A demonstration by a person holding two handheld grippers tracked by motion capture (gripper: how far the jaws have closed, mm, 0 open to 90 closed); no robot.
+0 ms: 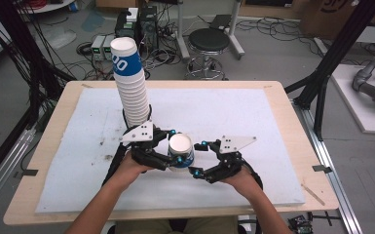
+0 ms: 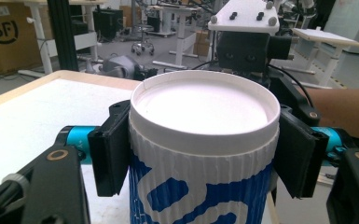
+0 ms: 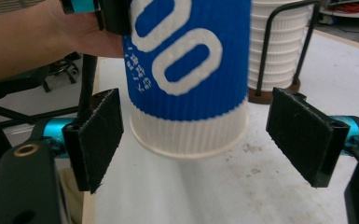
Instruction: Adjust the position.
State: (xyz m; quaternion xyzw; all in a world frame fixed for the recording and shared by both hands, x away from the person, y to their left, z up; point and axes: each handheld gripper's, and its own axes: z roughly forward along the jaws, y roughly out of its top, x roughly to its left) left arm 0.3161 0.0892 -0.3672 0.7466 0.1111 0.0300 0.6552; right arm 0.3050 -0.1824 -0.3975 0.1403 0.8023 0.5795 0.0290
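Note:
A blue-and-white ribbed paper cup (image 1: 181,151) is upside down, its base facing up, just above the white mat (image 1: 253,112). My left gripper (image 1: 172,148) is shut on the cup (image 2: 205,140), with pads (image 2: 109,154) pressed on both sides below the base. My right gripper (image 1: 198,158) is open. Its pads (image 3: 95,137) flank the wide rim of the cup (image 3: 191,70) without touching it. A tall stack of the same cups (image 1: 129,83) stands in a black wire holder (image 3: 284,42) just behind the left gripper.
The mat covers a wooden table (image 1: 48,146). A person's hands hold both grippers from the near edge. A stool (image 1: 208,41), cables and boxes are on the floor beyond the table. Bare mat lies to the right and far side.

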